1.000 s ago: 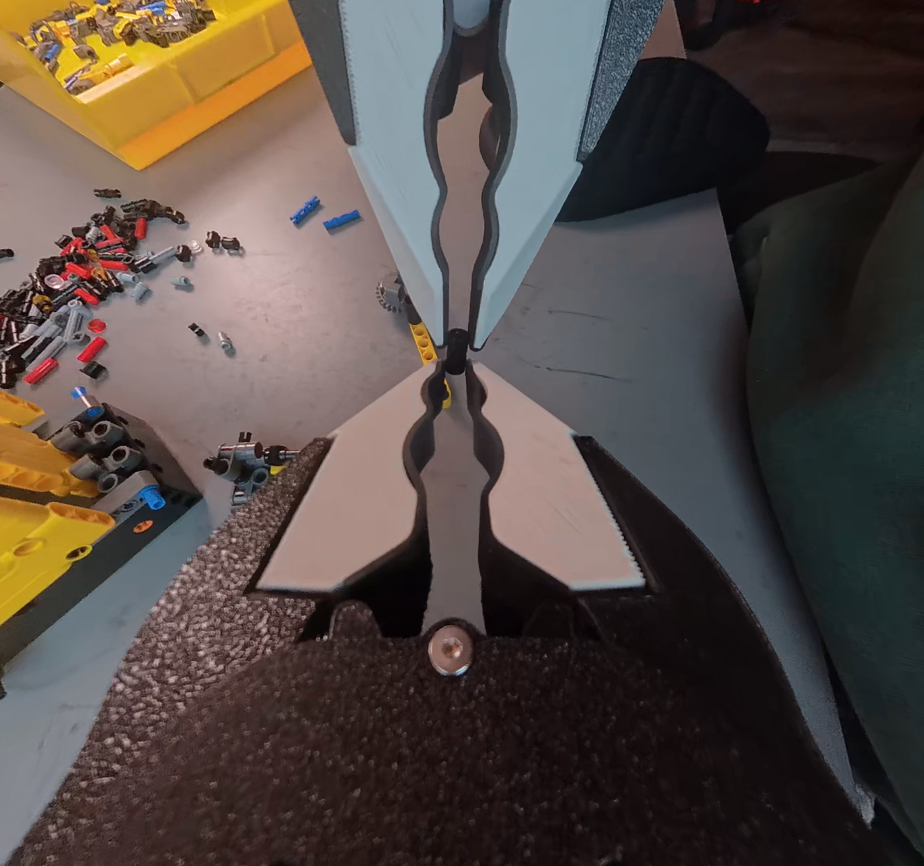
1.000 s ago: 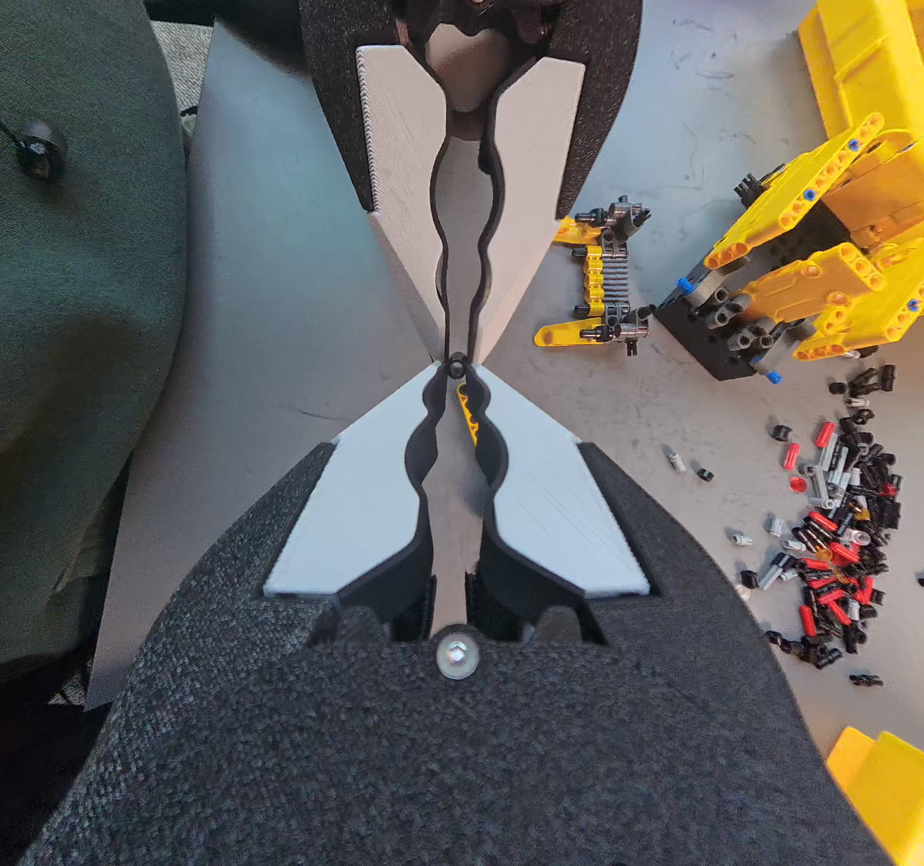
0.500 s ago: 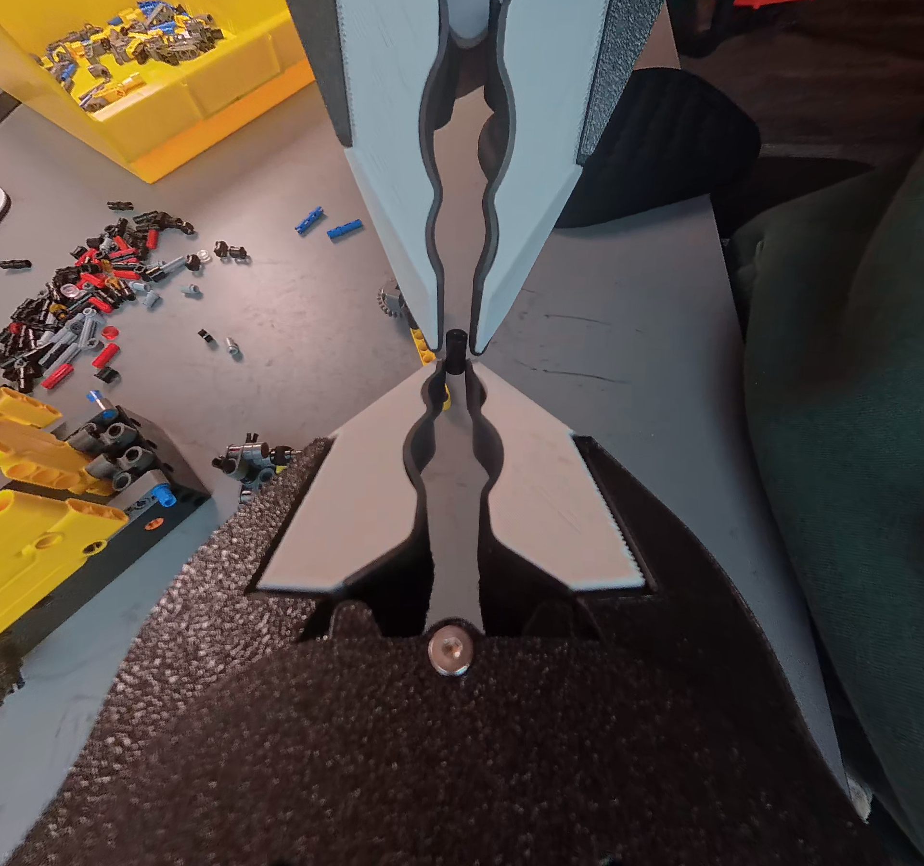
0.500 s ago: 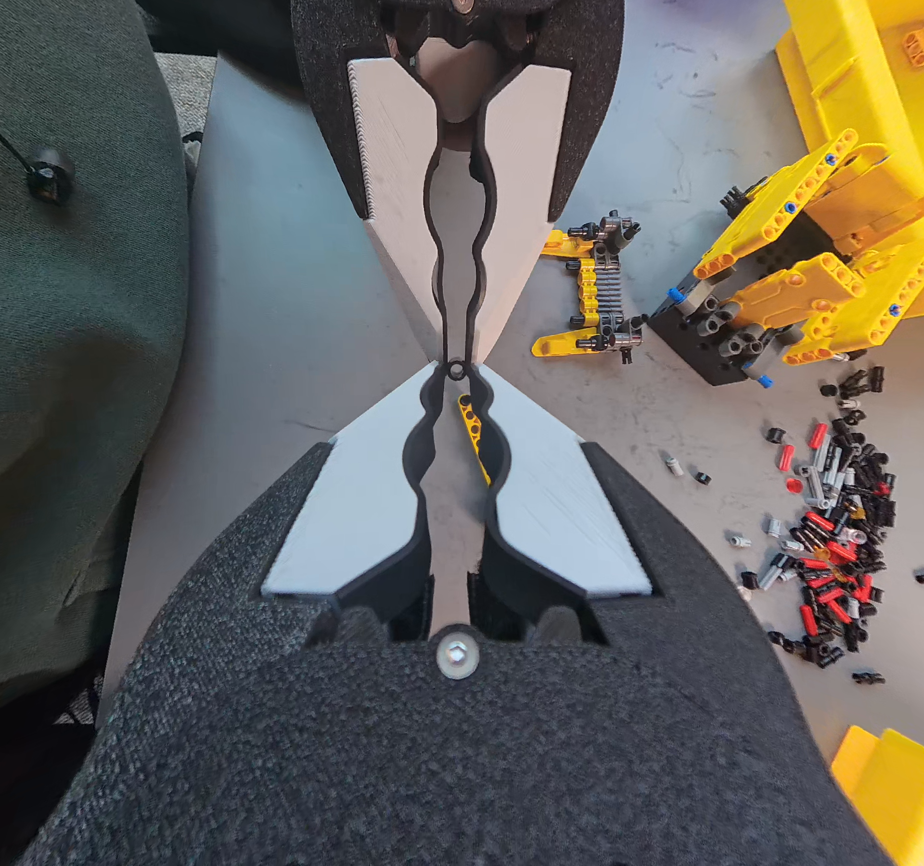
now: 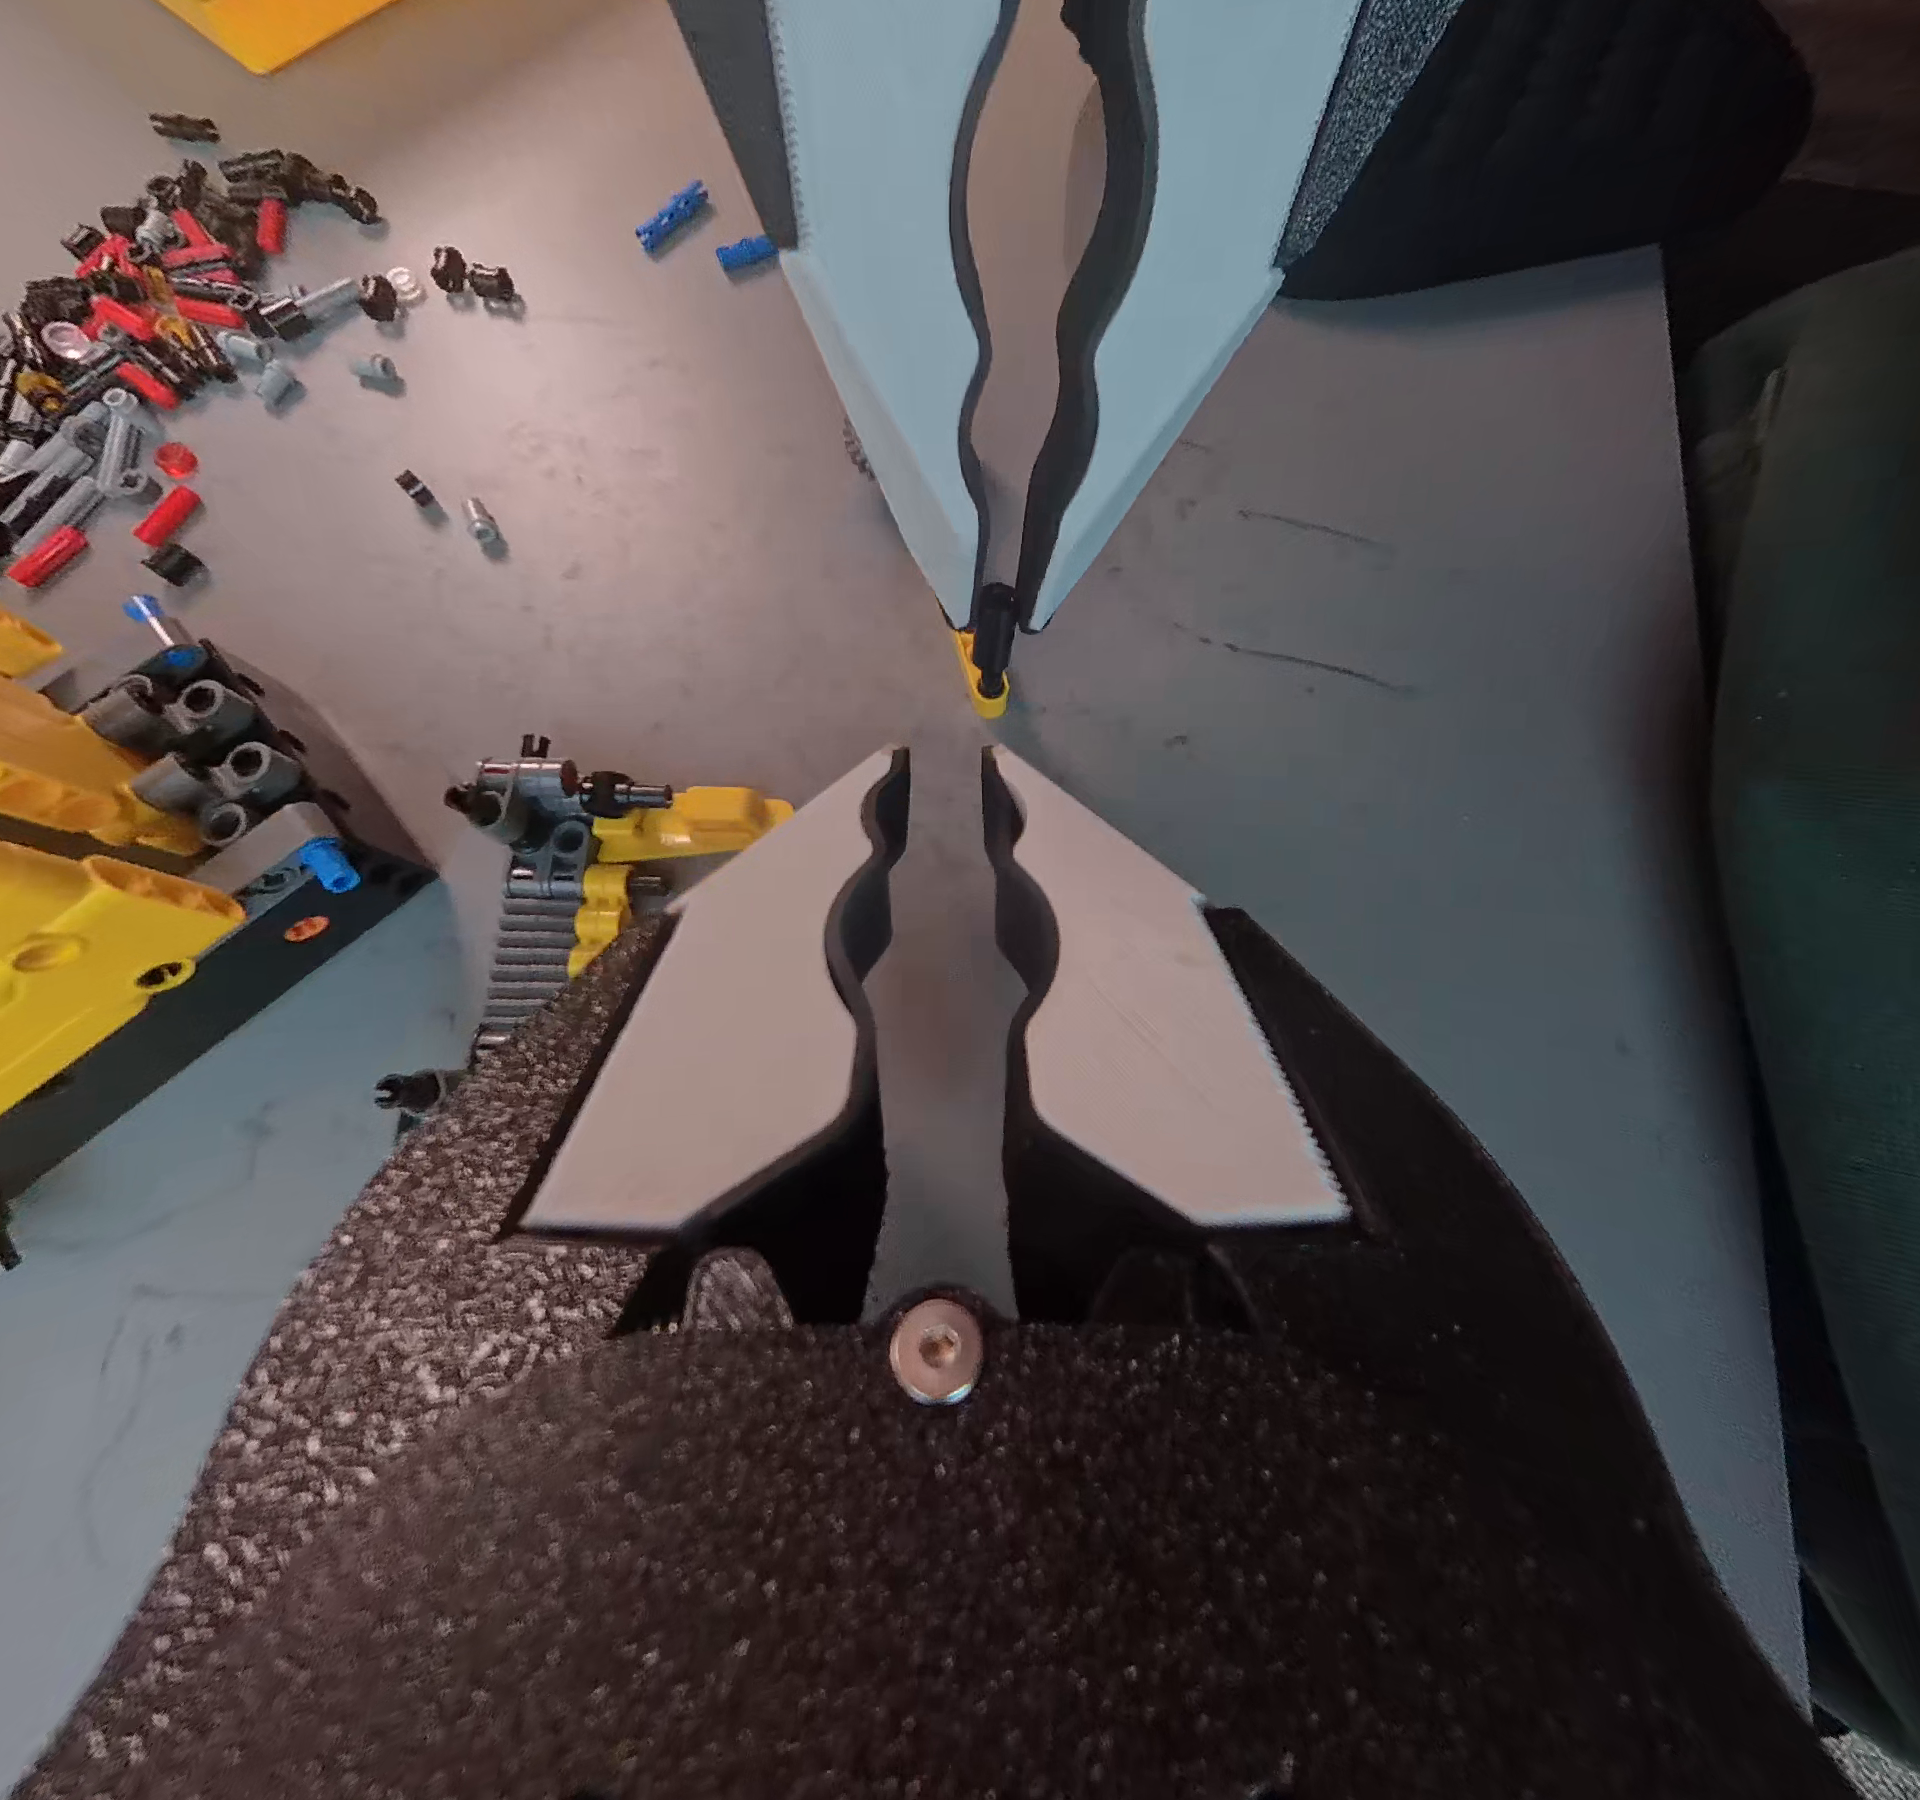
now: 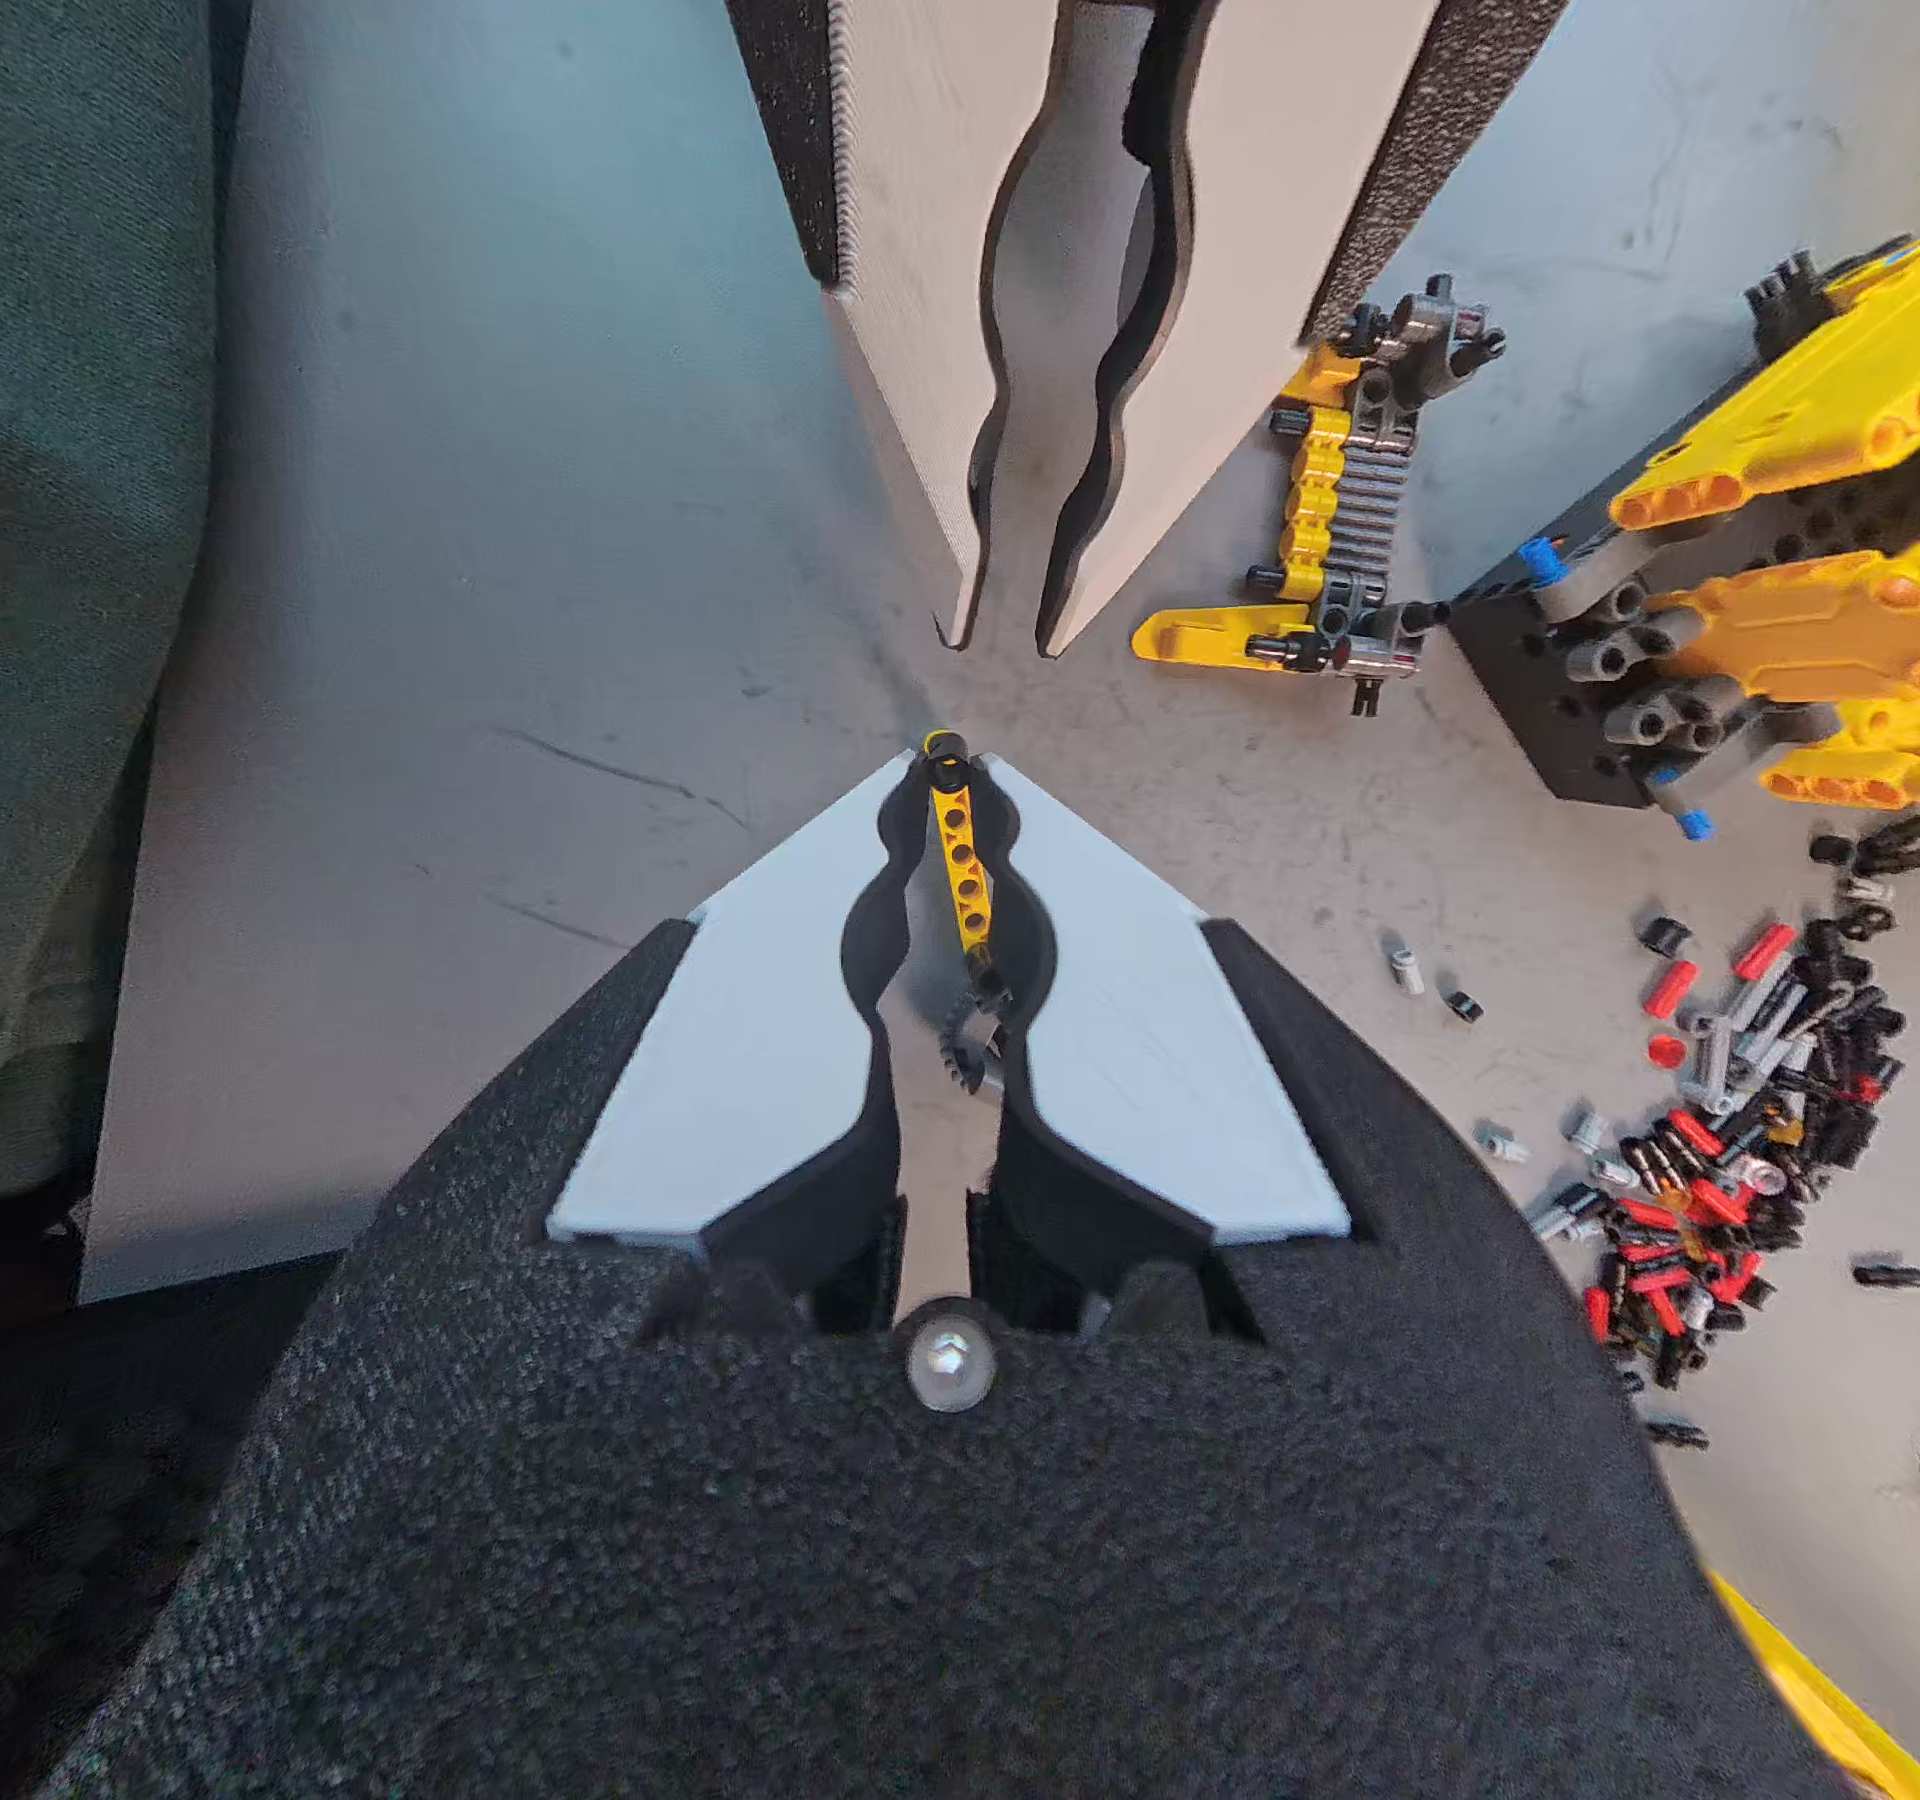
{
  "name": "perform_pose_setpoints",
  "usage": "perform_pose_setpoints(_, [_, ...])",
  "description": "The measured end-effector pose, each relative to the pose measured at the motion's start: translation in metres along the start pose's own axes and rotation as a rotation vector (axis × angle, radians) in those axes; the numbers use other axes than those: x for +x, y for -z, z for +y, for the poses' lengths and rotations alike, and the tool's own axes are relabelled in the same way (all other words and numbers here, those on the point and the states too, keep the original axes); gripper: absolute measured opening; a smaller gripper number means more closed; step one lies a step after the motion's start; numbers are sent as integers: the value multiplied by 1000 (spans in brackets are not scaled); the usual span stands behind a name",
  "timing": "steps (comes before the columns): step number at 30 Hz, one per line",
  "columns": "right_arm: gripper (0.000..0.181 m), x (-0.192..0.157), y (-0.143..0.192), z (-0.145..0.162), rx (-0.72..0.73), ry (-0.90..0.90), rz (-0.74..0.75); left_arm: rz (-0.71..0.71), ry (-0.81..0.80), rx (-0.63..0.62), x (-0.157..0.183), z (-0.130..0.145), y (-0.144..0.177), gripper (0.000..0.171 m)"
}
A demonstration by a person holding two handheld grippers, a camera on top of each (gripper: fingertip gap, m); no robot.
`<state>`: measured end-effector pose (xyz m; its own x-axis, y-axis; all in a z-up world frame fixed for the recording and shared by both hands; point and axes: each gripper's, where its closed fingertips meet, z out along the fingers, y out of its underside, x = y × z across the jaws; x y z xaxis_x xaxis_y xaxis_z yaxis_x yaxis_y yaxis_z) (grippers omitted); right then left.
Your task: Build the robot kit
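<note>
Grey table under both grippers. Right gripper nearly closed, pinching yellow beam with black pin at its tip. Left gripper slightly open, holding nothing, tips just short of pin. Beam thin, row of holes, black gear at rear end, seen only in right wrist view. Left wrist view alone shows pin's length.

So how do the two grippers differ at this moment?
The left gripper is open, with nothing between its fingertips; the right gripper is shut on a yellow beam. The left gripper stands apart from the beam, while the right gripper carries it, a black pin in its end. Both point tip to tip over the grey table.
</note>
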<state>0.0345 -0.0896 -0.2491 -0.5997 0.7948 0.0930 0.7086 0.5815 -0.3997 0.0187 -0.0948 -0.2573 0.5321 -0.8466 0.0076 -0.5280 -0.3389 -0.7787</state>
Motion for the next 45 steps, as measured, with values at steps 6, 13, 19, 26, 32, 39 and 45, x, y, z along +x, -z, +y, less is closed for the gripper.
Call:
perform_pose_setpoints(6, [6,-1,-5,0,-73,45,-35,16,2,-37,3,7,-7,14])
perform_pose_setpoints(13, [6,0,-6,-1,-148,118,-47,36,-3,-55,9,5,-14,13])
perform_pose_setpoints(19, [6,0,-7,0,-145,149,-63,38,14,-31,8,0,-14,7])
perform_pose_setpoints(26, [6,1,-8,4,-119,121,-48,39,11,-28,9,-3,-17,6])
perform_pose_setpoints(32, [7,2,-7,-3,-23,81,-33,30,30,-26,7,-4,-18,6])
perform_pose_setpoints(39, [7,1,-8,-6,56,14,-9,23,31,-25,8,-4,-18,7])
perform_pose_setpoints(45, [6,1,-2,-4,94,-40,17,27,24,-31,8,-1,-15,11])
